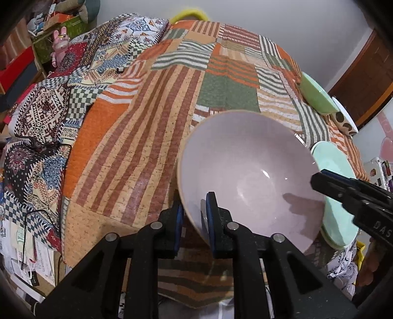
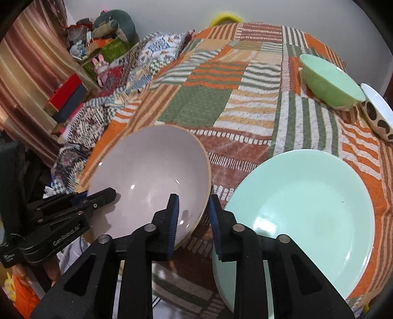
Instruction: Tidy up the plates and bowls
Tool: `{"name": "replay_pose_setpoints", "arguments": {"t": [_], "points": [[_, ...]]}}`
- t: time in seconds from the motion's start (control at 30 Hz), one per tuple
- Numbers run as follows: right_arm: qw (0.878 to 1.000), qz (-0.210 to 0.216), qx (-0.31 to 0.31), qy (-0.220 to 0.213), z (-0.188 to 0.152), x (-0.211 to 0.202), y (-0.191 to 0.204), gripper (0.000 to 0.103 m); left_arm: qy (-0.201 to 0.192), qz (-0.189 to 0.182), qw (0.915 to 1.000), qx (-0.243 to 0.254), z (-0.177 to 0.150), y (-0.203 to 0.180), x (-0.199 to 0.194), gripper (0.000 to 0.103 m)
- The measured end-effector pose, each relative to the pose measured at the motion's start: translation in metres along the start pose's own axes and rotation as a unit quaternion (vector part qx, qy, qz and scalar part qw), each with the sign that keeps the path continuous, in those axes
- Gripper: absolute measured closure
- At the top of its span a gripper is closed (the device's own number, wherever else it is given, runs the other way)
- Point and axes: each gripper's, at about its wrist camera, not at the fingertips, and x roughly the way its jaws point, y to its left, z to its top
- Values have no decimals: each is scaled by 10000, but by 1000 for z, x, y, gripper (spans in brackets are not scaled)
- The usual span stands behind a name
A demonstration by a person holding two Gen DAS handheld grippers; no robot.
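Note:
A pale lilac bowl [image 1: 250, 171] sits near the front edge of a table with a patchwork cloth [image 1: 172, 103]. My left gripper [image 1: 194, 218] straddles its left rim, one finger inside and one outside, shut on it. My right gripper [image 2: 192, 216] straddles the bowl's right rim [image 2: 152, 176] the same way; a small gap shows beside the rim. A mint green plate [image 2: 307, 208] lies just right of the bowl. A green bowl [image 2: 329, 78] and a white bowl with brown spots [image 2: 378, 117] stand at the far right.
A second patterned cloth [image 1: 49, 117] covers the surface to the left. Shelves with boxes and a pink rabbit toy [image 1: 60, 44] stand at the back left. A yellow object [image 1: 188, 14] shows behind the table's far edge. A wooden door [image 1: 363, 81] is at the right.

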Motion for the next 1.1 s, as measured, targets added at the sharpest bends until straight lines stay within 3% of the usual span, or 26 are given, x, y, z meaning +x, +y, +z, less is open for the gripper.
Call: {"name": "replay_pose_setpoints", "arguments": {"t": [0.17,0.37,0.43,0.63,0.83,0.9,1.1], "points": [[9995,4,12,-323,-1,-27,-6,69,-244,30,9997,-16,4,-1,-26,83],[9966,-40,178,-802,1,-65,-24,68,-677,26,9976,159,15,-21,-65,82],[9952,-47,235,-953,2,-77,-30,68,-887,12,9957,282,20,-34,-80,80],[9883,-168,420,-1460,1,-114,-53,62,-1533,-56,9858,680,38,-76,-115,54],[9806,-359,636,-1817,2,-146,-84,61,-1818,-262,9780,990,63,-119,-130,47],[9774,-436,716,-1943,5,-154,-95,54,-1922,-312,9750,1067,73,-134,-132,44],[9678,-630,956,-2241,20,-172,-127,49,-2003,-421,9709,1243,100,-166,-128,39]]}}
